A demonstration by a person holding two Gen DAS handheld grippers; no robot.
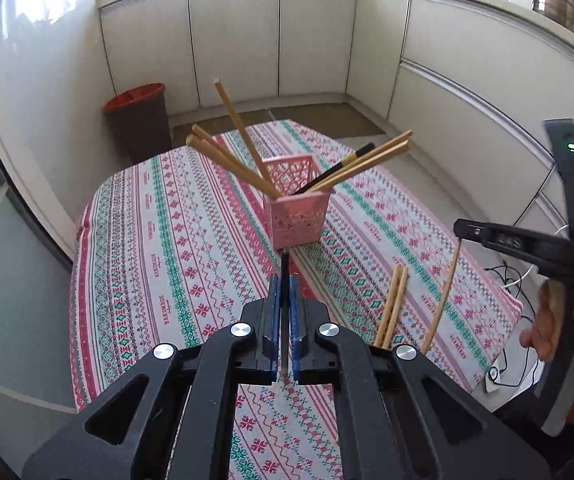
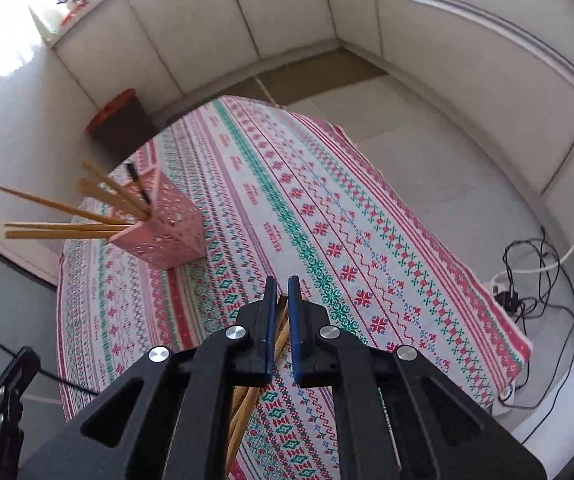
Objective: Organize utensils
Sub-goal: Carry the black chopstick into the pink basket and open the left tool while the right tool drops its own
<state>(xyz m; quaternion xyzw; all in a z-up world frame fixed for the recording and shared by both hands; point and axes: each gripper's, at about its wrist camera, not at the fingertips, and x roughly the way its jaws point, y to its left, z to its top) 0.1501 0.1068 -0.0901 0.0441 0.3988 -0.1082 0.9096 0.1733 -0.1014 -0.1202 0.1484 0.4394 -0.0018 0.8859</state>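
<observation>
A pink lattice basket stands on the patterned tablecloth and holds several wooden chopsticks and a black one, all leaning out. My left gripper is shut on a thin black chopstick, pointed at the basket just in front of it. Wooden chopsticks lie on the cloth at the right. My right gripper hovers over those loose chopsticks, its jaws slightly apart and holding nothing. The basket also shows in the right wrist view. In the left wrist view a wooden chopstick hangs under the right gripper's finger.
A dark waste bin with a red rim stands on the floor beyond the table. White cabinets line the walls. Cables and a power strip lie on the floor to the right of the table.
</observation>
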